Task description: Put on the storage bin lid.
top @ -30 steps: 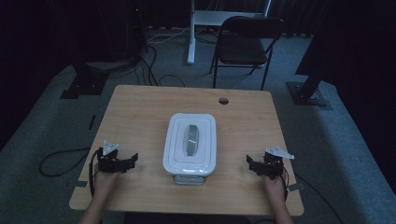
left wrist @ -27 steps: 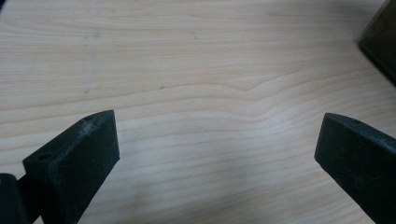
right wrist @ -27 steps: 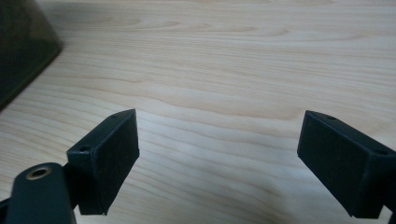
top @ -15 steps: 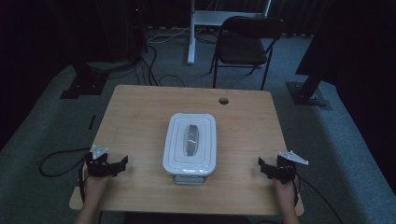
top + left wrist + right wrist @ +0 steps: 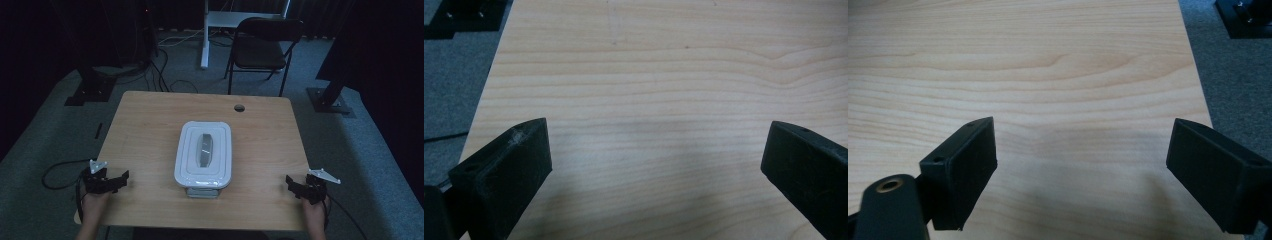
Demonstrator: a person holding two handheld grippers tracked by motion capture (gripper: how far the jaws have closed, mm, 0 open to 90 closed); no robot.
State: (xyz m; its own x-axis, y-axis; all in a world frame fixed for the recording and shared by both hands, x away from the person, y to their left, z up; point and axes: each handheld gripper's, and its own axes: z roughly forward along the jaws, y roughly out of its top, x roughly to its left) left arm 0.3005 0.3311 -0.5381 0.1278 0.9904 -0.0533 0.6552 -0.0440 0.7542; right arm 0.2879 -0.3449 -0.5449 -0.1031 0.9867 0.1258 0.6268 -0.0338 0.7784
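My left gripper sits at the table's seven o'clock corner, jaws spread wide, holding nothing. The white lidded container stands at centre, lid seated, well apart from both tools. My right gripper mirrors at five o'clock, equally wide and empty, likely staged to approach both container sides.

Your high view dim and grainy, dark room around the lit table, soft glare on the white container, your gripper views brighter, jaws blurred, soft shadows beneath them.
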